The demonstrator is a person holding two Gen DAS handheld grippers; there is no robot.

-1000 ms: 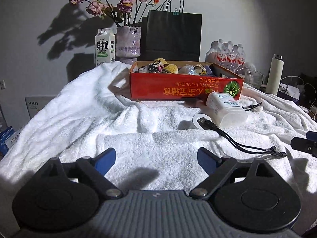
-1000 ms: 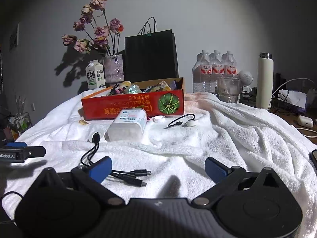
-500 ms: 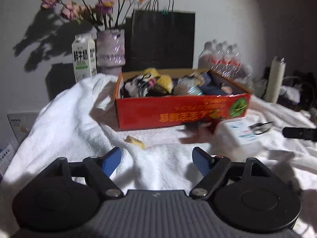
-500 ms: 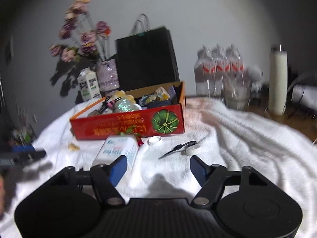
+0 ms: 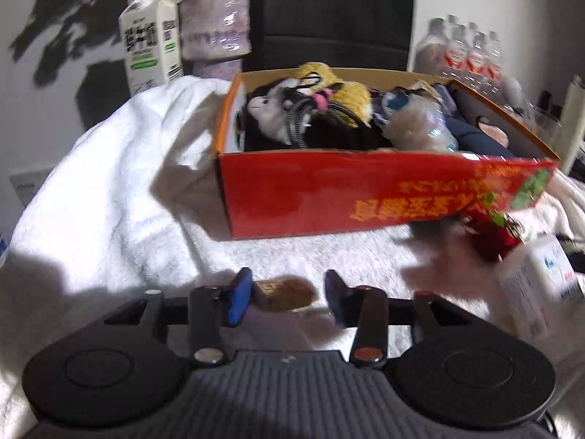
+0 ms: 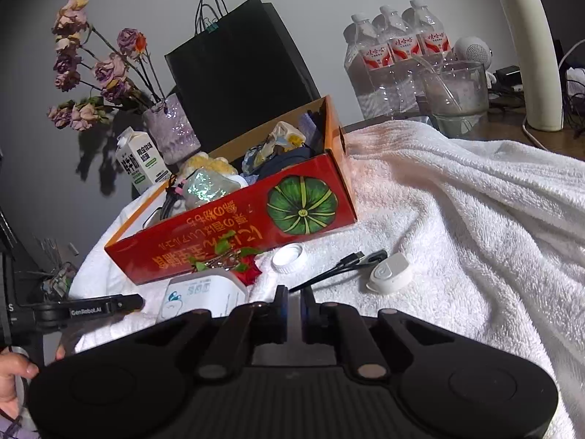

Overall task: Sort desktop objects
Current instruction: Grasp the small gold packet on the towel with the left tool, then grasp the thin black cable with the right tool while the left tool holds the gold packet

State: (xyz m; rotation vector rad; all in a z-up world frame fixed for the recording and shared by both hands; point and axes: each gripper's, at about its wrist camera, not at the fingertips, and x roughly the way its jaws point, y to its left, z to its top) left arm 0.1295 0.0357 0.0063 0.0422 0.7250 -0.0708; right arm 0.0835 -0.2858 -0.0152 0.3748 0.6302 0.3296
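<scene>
In the left wrist view my left gripper point(image 5: 287, 296) hangs low over the white towel point(image 5: 120, 197), its jaws closing. A small brown packet point(image 5: 285, 294) lies between its blue fingers point(image 5: 239, 294), and the right pad stands clear of it. Behind stands the red box point(image 5: 365, 197), full of toys and bags. In the right wrist view my right gripper point(image 6: 294, 301) is shut, with the end of a black cable point(image 6: 340, 265) running into its fingertips. A white cap point(image 6: 290, 258), a white round gadget point(image 6: 389, 274), a red rose point(image 6: 245, 267) and a white container point(image 6: 204, 296) lie before the red box point(image 6: 234, 234).
Behind the box stand a milk carton point(image 6: 140, 161), a vase of dried flowers point(image 6: 172, 133) and a black paper bag point(image 6: 241, 69). Water bottles point(image 6: 395, 55), a glass point(image 6: 457, 95) and a white flask point(image 6: 530, 55) stand on the wooden table at the right. A hand point(image 6: 14, 376) shows at the lower left.
Both grippers have moved in toward the red box. The left jaws have narrowed around the brown packet. The right jaws have gone from wide open to shut at the cable, and the right wrist has rolled.
</scene>
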